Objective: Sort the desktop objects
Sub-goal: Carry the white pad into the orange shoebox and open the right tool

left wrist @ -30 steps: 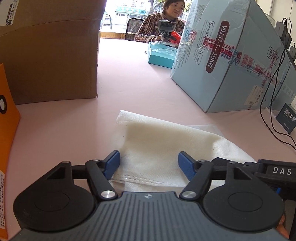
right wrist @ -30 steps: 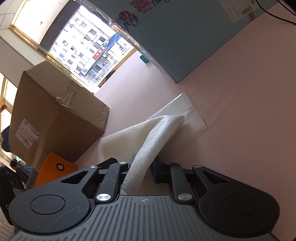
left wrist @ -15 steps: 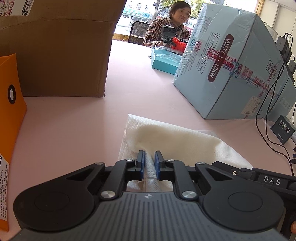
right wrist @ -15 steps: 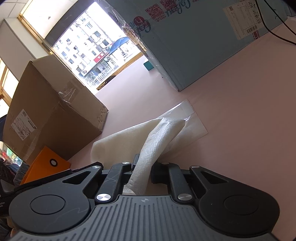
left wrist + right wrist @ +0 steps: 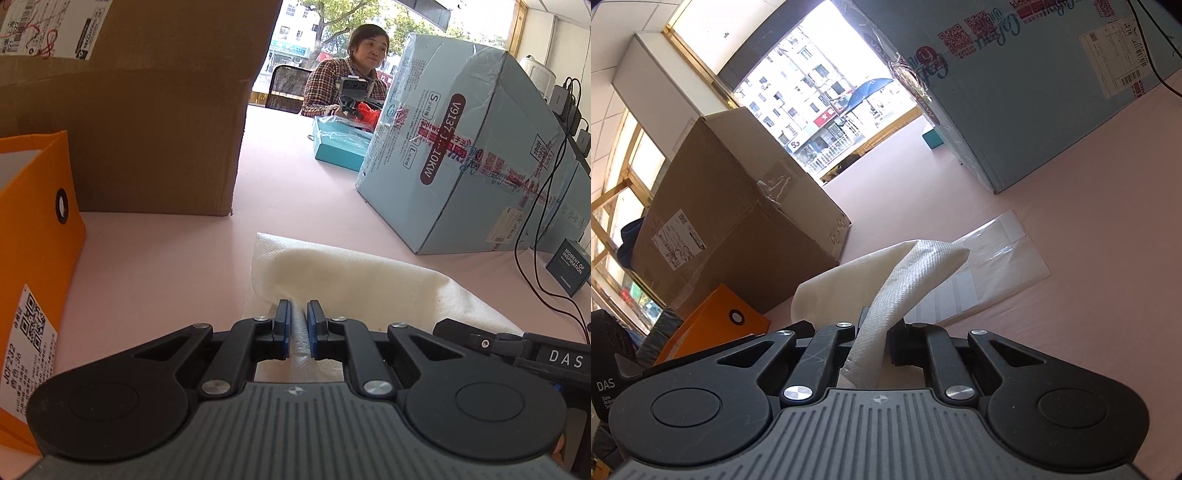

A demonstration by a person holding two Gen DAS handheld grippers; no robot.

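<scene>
A cream white cloth (image 5: 354, 273) lies partly lifted on the pink table (image 5: 155, 251). My left gripper (image 5: 298, 314) is shut on the cloth's near edge, blue pads pinching a fold. In the right wrist view the same cloth (image 5: 905, 273) rises in a twisted strip. My right gripper (image 5: 877, 332) is shut on that strip, its fingertips hidden behind the fabric. The right gripper's body (image 5: 517, 350) shows at the lower right of the left wrist view, close beside the left one.
A big brown carton (image 5: 129, 122) stands at the back left, an orange paper bag (image 5: 33, 221) beside it. A large light blue box (image 5: 461, 155), black cables (image 5: 535, 221) and a small dark card (image 5: 570, 266) are right. A clear plastic sleeve (image 5: 990, 266) lies under the cloth. A person (image 5: 343, 85) sits across.
My left gripper went from open around the cloth's edge to shut on it, then rose a little with the fold. The right gripper kept its hold and lifted its strip slightly.
</scene>
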